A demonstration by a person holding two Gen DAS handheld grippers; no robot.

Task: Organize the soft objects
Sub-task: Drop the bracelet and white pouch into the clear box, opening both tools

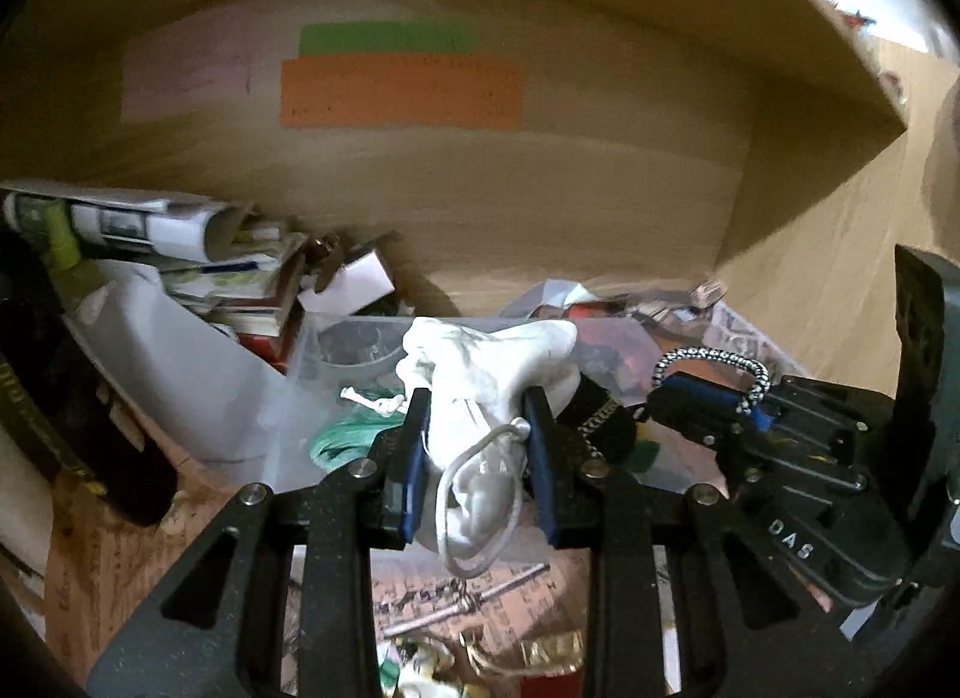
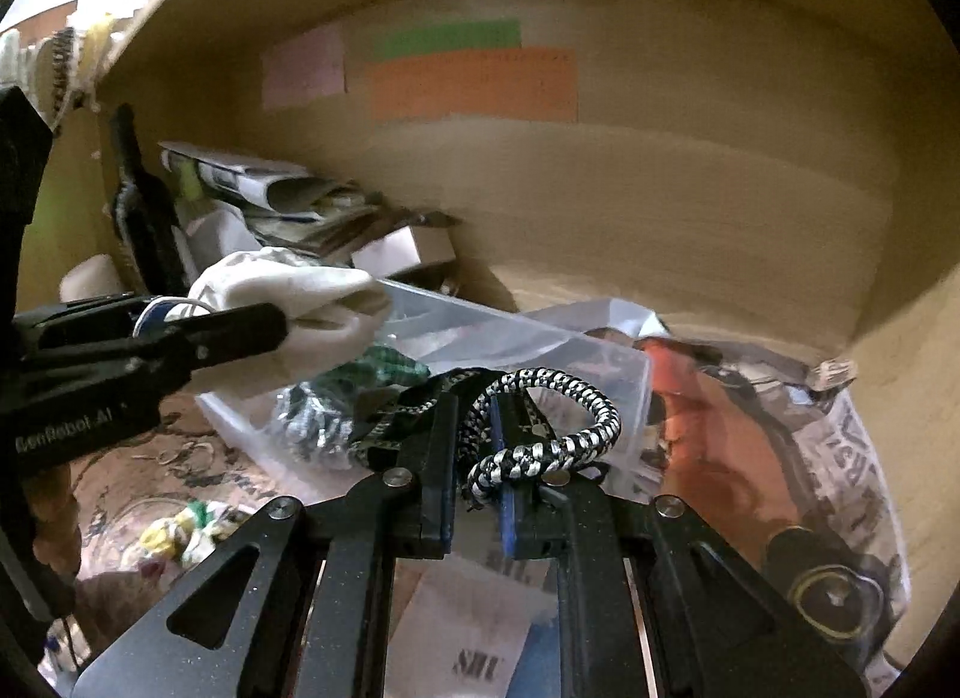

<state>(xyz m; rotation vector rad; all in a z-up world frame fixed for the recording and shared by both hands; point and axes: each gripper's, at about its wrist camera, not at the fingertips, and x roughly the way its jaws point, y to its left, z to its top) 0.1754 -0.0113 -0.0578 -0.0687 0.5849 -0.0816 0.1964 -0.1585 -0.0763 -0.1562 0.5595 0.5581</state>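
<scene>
White drawstring pouch (image 1: 480, 398) sits clamped in the left gripper (image 1: 478, 446), near the clear plastic bin (image 2: 540, 338); the right gripper (image 2: 477, 458) pinches a black-and-white braided cord (image 2: 558, 422). Neither is binned yet; green fabric (image 2: 384, 368) already lies inside.

The left gripper (image 1: 478, 446) and the right gripper (image 2: 477, 458) reach forward side by side, each clamped on something soft.
</scene>
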